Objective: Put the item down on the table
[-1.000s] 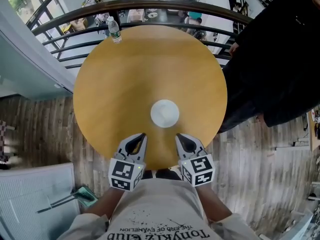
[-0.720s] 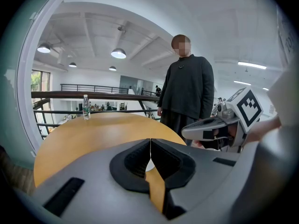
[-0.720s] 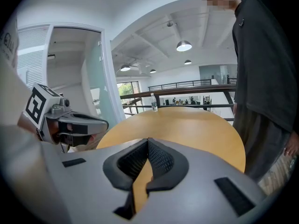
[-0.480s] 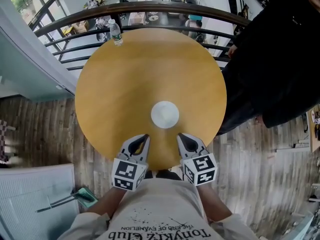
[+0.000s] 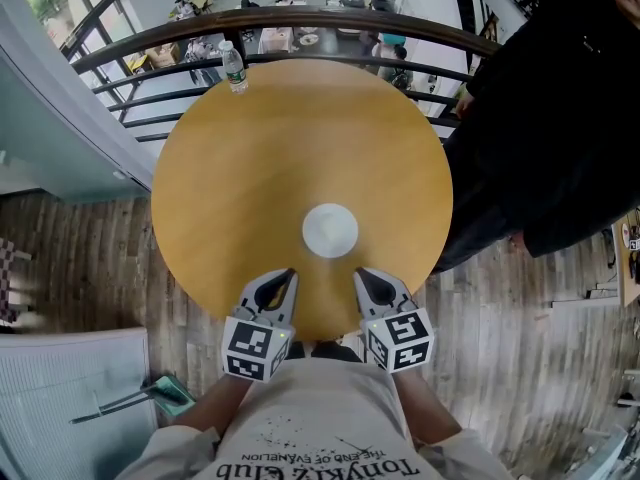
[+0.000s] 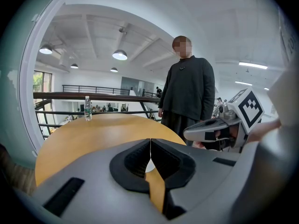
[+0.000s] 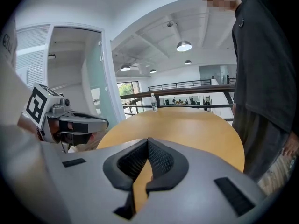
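Since the white disc (image 5: 330, 230), judged to be the item, lies flat near the middle of the tabletop (image 5: 250, 158), it could only be knocked or slid if a gripper were pushed toward 12 o'clock. The left gripper (image 5: 283, 276) is held over the near rim at the disc's 7 o'clock, jaws pressed together on nothing. The right gripper (image 5: 362, 274) is held likewise at 5 o'clock, jaws also together and empty.

Round wooden table (image 5: 250, 168), white disc (image 5: 330, 230), bottle (image 5: 234, 68)

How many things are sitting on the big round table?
2. A water bottle stands at the far edge of the table, by the railing; a white disc lies near the middle.
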The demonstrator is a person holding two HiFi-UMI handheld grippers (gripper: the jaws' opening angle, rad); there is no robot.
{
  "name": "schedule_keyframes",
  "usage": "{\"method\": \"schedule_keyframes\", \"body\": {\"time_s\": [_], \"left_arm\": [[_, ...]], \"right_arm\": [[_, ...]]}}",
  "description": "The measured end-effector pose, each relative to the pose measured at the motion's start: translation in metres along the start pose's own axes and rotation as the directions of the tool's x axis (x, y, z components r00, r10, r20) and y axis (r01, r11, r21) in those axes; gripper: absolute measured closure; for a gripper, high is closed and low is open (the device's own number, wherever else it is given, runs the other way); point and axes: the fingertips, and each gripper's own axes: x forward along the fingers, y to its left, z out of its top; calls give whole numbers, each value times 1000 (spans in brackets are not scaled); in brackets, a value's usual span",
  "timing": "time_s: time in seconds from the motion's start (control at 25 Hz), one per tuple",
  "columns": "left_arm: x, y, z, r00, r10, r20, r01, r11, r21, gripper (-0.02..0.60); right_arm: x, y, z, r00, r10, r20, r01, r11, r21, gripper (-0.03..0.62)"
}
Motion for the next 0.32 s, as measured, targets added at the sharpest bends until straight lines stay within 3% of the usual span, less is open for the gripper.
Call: {"method": "schedule_keyframes", "body": {"time_s": [0.32], "left_arm": [[-5,-5,2,1000,0,2,0,1000,1,558]], "right_arm": [[-7,1,1,1000,-3,1,3,1000,-3,569]]}}
